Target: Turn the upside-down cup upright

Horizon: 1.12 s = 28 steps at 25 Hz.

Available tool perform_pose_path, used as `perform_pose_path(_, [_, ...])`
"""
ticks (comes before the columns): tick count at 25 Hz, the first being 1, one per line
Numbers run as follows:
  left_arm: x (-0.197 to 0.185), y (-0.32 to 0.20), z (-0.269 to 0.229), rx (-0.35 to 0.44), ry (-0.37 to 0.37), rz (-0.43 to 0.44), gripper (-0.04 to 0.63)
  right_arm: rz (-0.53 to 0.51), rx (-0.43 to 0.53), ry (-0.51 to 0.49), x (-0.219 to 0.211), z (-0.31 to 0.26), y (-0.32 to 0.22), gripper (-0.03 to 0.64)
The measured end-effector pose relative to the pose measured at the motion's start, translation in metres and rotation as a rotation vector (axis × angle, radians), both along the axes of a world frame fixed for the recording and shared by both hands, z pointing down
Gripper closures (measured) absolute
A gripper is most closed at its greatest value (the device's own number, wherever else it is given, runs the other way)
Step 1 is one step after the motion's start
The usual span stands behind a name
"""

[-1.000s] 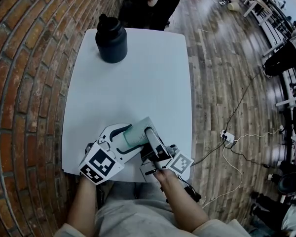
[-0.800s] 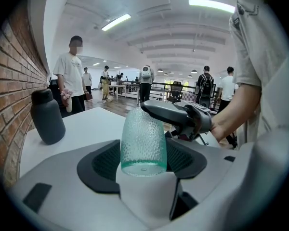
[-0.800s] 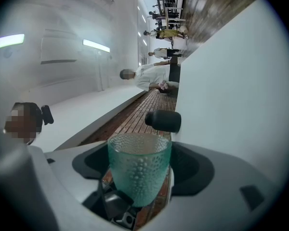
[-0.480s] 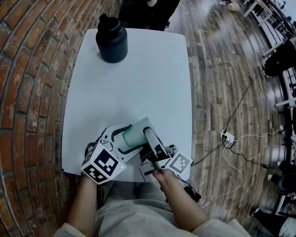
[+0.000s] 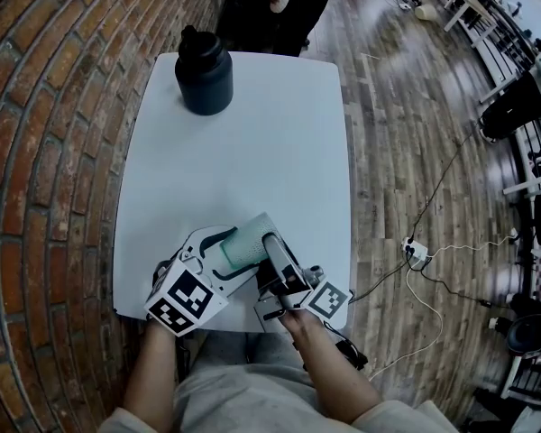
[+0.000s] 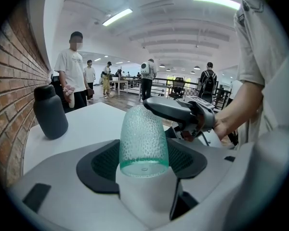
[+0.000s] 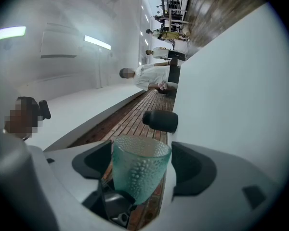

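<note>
Here, a teal dimpled glass cup (image 5: 242, 246) is up off the white rectangular table (image 5: 252, 152). It hangs above the table's 6 o'clock edge, tilted onto its side between the two grippers. The left gripper (image 5: 222, 258) reaches in from about 7 o'clock of the cup. The right gripper (image 5: 272, 267) comes in from about 5 o'clock, rolled over on its side.

In the left gripper view the cup sits squarely between the dark pads (image 6: 98, 163) of that gripper's fingers, with both pads against its dimpled wall, so those fingers are clenched on it. The cup's wider, teal-ringed end is nearest that camera, and one dark grey finger (image 6: 173, 110) of the right gripper crosses its far end.

In the right gripper view the cup likewise fills the gap between that gripper's fingers (image 7: 192, 170), which are grasping it. Its open rim faces away from the camera.

A squat matt black bottle (image 5: 204, 75) with a capped neck stands upright at the table's 11 o'clock corner, well apart from the cup. A red brick wall (image 5: 45, 152) runs along the table's 9 o'clock side. A wooden plank floor (image 5: 406, 133) lies at 3 o'clock, with thin cables (image 5: 433, 282) trailing over it. In the left gripper view, several people (image 6: 73, 66) stand beyond the far end of the table.
</note>
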<state>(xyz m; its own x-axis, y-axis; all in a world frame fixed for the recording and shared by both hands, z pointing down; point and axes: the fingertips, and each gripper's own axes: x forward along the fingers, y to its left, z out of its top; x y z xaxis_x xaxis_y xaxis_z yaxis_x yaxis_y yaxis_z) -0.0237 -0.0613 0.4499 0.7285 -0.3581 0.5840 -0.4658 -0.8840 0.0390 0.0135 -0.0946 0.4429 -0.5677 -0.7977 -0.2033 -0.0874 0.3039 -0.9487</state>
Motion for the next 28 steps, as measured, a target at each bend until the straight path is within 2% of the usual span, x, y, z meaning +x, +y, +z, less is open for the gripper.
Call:
perform_pose_path(14, [-0.007, 0.002, 0.008, -0.030, -0.030, 0.009, 0.293, 0.047, -0.010, 0.068, 0.015, 0.006, 0.002, 0.241])
perform_pose_path(21, [-0.010, 0.006, 0.022, -0.051, -0.089, 0.024, 0.293, 0.073, 0.005, 0.097, 0.030, 0.001, 0.006, 0.241])
perform_pose_path(28, [-0.012, 0.011, 0.030, -0.068, -0.124, 0.036, 0.293, 0.070, 0.007, 0.213, 0.032, 0.006, 0.009, 0.242])
